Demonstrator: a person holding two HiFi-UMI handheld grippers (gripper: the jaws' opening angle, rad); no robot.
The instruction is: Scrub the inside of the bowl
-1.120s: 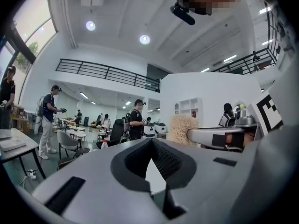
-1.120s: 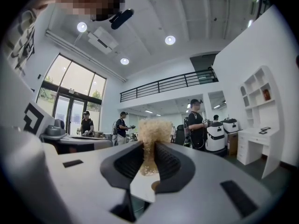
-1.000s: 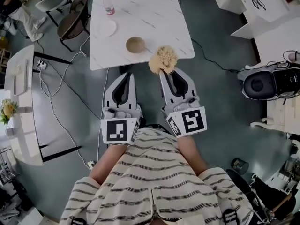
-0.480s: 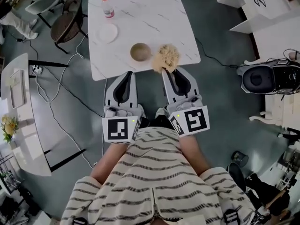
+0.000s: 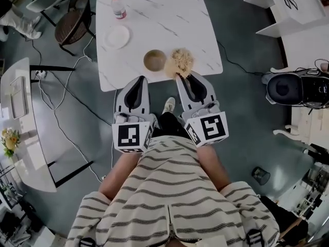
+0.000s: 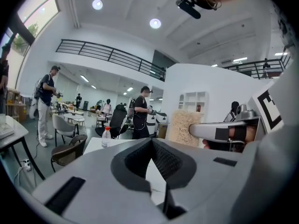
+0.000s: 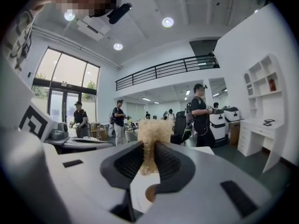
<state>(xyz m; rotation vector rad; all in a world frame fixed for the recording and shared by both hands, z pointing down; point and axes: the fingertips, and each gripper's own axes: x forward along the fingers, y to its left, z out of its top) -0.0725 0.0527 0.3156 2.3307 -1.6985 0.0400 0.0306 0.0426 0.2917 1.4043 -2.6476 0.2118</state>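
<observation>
Tan and fluffy, the scrubber (image 5: 179,62) is pinched tight in the fingers of the right gripper (image 5: 181,77), over the near part of the white surface (image 5: 169,14). The brown bowl (image 5: 154,60) sits just left of the scrubber, a little farther than the tips of the left gripper (image 5: 140,79). Its fingers are pressed together with nothing in them. The head view shows the whole bowl. The right gripper view shows only a bit of it, low between the fingers. The left gripper view shows a bottle (image 6: 106,136) instead.
</observation>
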